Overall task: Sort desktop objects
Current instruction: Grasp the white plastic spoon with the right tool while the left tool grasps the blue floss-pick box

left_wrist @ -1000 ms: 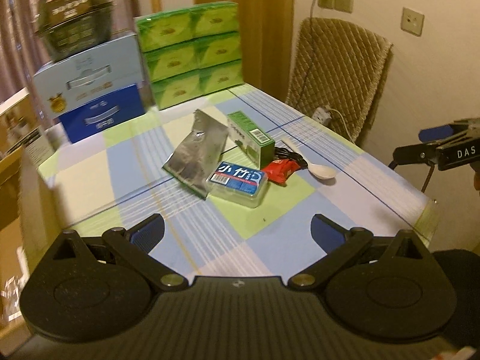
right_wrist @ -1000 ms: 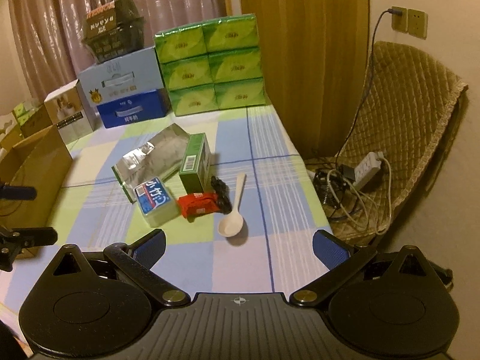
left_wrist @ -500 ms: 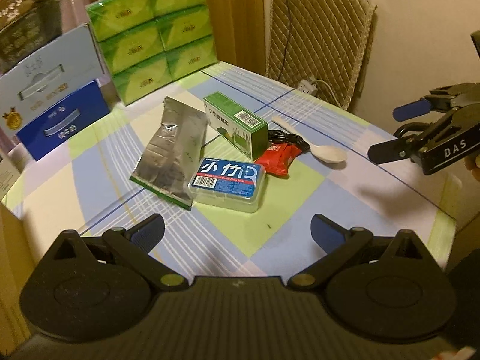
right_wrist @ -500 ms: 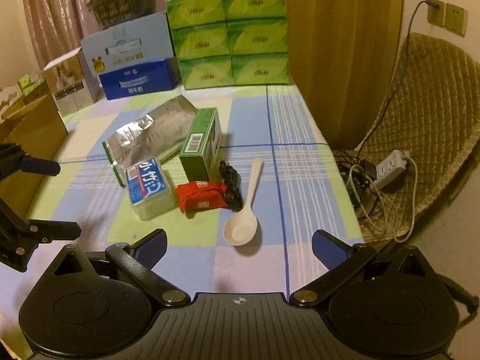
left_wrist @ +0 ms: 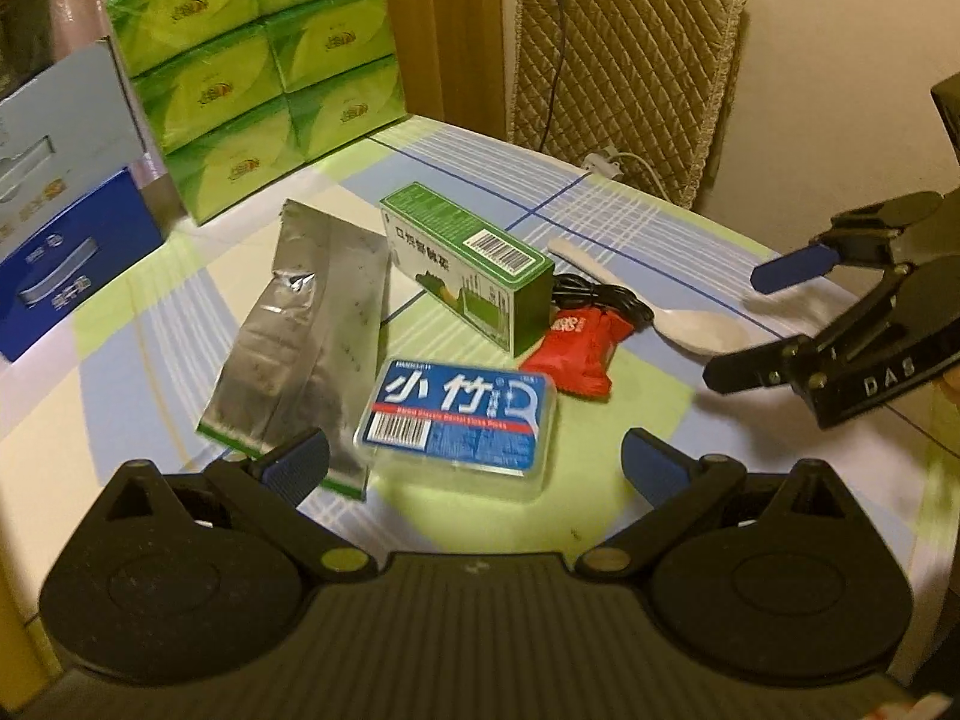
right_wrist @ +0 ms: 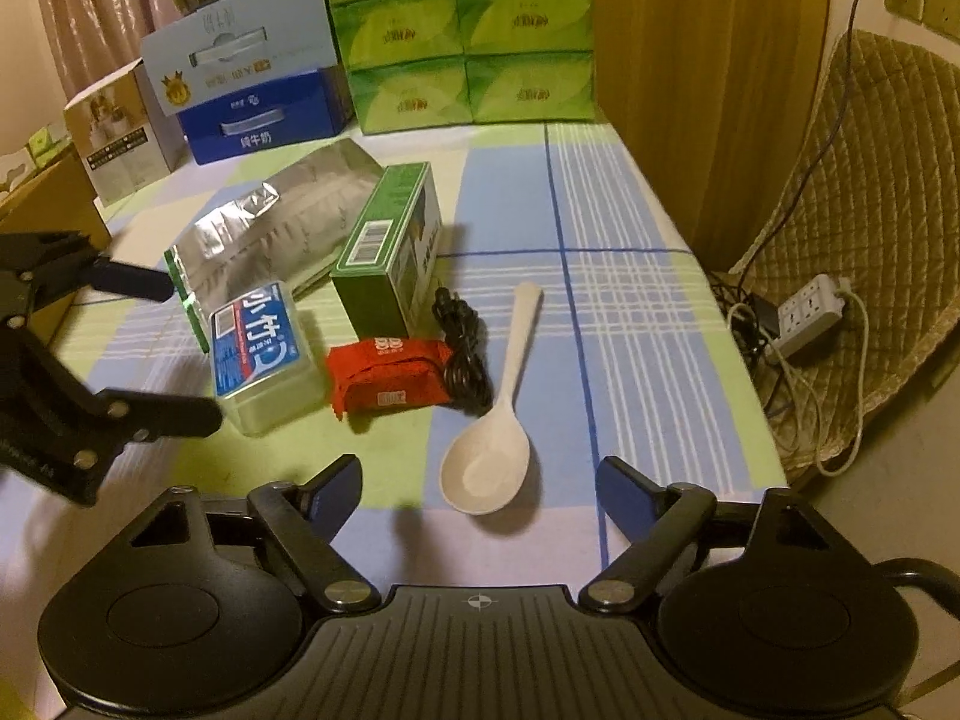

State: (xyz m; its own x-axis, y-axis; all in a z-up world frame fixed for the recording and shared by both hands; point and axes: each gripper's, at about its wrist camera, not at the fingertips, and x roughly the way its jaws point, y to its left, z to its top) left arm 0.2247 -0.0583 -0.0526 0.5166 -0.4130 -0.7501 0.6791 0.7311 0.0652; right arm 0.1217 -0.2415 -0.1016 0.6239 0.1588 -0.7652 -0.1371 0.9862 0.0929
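a lived-in home room, lit warm. a bench under a checked blue, green and white cloth carries household stock: stacked green tissue packs, milk cartons, a spoon, a snack packet. behind hang curtains. a quilted chair stands beside, near a power strip and wall sockets.

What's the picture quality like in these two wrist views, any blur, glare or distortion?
Left wrist view: warm dim light, fisheye bending the table edge, motion blur on the right gripper. Right wrist view: sharper, glare on the foil bag, soft shadow under the spoon.
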